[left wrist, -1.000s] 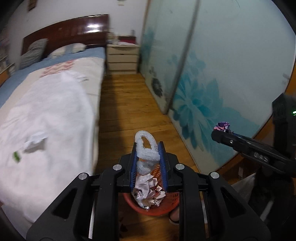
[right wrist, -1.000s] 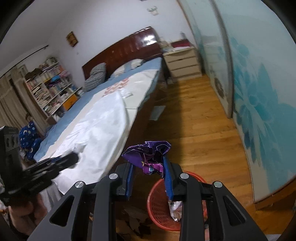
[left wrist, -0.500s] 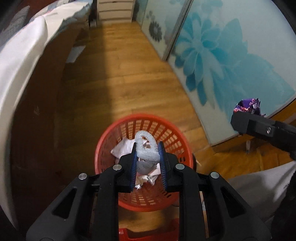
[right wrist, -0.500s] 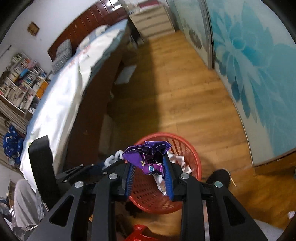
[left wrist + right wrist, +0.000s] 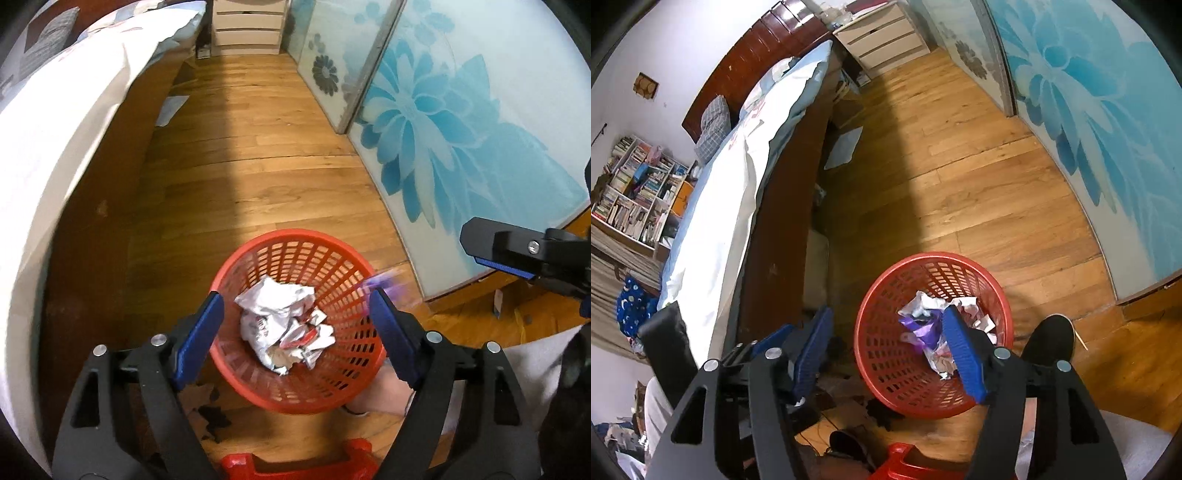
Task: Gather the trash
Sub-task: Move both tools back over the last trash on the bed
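The left tool (image 5: 291,325) hangs over the red basket (image 5: 258,384) on the wood floor (image 5: 258,166). Its blue pads (image 5: 199,332) stand wide apart, and nothing is between them; they have just been opening. The right tool (image 5: 886,343) is over the same basket, and its jaws are apart too, having just been opening. A purple wrapper (image 5: 923,326) lies loose in the basket, just beside the right pad, on top of crumpled white paper (image 5: 273,306). In the left view the wrapper is only a purple blur by the basket's right rim. The paper has red print on it, but it is too crumpled to read. The basket stands between the bed (image 5: 55,147) on the left and the door with the blue flower (image 5: 443,122) on the right. A black shoe (image 5: 1049,343) is near the basket.
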The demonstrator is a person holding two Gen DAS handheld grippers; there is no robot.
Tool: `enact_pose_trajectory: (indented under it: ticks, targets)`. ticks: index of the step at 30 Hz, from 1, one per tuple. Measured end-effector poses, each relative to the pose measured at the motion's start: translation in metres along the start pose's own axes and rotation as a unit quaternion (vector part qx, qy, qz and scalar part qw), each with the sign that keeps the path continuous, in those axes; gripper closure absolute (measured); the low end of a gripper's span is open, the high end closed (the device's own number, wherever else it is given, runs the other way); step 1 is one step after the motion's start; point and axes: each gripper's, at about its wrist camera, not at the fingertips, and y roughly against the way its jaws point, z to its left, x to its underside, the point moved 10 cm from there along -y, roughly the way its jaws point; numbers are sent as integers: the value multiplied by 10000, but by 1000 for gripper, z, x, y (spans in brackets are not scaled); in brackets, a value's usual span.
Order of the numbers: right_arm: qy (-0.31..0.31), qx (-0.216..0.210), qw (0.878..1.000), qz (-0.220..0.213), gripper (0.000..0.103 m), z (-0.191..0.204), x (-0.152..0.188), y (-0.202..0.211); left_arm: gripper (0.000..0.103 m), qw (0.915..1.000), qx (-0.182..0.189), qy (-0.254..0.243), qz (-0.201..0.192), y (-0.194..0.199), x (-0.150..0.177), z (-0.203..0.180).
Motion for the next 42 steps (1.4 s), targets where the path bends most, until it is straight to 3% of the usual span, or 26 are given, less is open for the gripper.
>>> enact_pose_trajectory:
  ticks: [6,11,14,17,22,25,28,37,41,42]
  targets:
    - [46,-84,9999,-72,38,10,2,5,23,9997,-106,33,-205,50,3,25]
    - [228,-135,9995,-174,37,24,7,14,23,9967,-282,127,-747,131,-9,61]
    - [711,67,9962,-496,36,41,9,34,19,9922,-481,172,-1138,183,-12,86]
    - [936,-29,9922,-820,36,66,16,62,17,9847,-803,254,-1525,239,-5,120]
    - [1305,-303,9810,-1402,34,123,33,120,17,9738,-1326,462,-1786,290,16,166]
    - [1583,-387,9722,-1682,29,152,48,147,17,9703,-1398,725,-1837,303,32,188]
    - [1838,-408,9681,-1650,29,175,65,152,17,9686,-1395,937,-1834,302,43,201]
    - [2279,-617,9642,-1209,29,236,81,128,17,9631,-1450,1188,-1933,296,56,216]
    - [2627,-668,9561,-1117,29,276,74,113,17,9627,-1342,1306,-1955,294,61,221]
    - [2790,-714,9513,-1099,25,295,70,106,17,9629,-1275,1341,-1963,293,61,221]
